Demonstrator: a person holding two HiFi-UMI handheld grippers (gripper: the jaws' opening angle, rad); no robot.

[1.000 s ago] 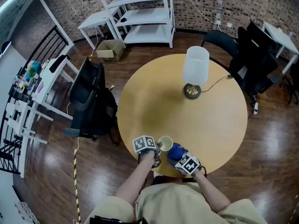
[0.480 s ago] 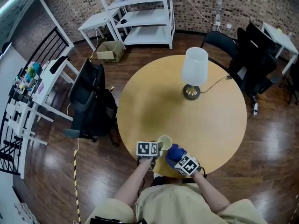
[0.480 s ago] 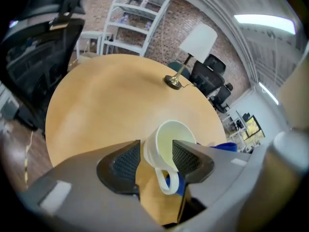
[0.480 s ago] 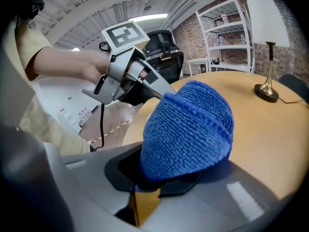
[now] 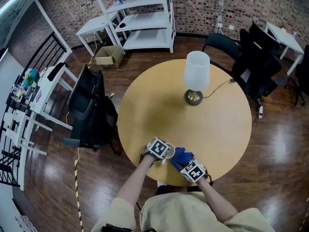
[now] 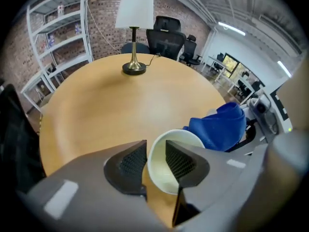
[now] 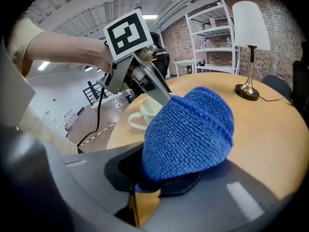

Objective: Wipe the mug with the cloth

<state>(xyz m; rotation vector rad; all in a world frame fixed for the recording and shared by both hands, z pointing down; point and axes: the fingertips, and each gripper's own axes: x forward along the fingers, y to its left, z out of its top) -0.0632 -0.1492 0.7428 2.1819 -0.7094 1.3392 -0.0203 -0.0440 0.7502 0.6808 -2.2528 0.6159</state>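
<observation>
A cream mug [image 6: 166, 178] stands near the front edge of the round wooden table [image 5: 159, 110], its handle [image 7: 129, 122] pointing toward the person. My left gripper [image 6: 155, 153] straddles the mug's rim, one pad outside and one inside. Its jaws have just been closing with the mug's wall between them, and a gap still shows at the inner pad. My right gripper [image 7: 164, 178] is shut on a bunched blue cloth [image 7: 190, 129], held just to the right of the mug [image 5: 170, 153]. In the head view the left gripper's marker cube [image 5: 159, 149] hides most of the mug.
A white-shaded lamp [image 5: 197, 74] on a brass base stands at the far side of the table, its cord running off to the right. Black office chairs [image 5: 89, 110] and white shelves [image 5: 140, 13] surround the table.
The left gripper has rolled about its own axis, its marker cube now tilted, and shifted slightly over the mug. The right gripper with the cloth has edged closer to the mug.
</observation>
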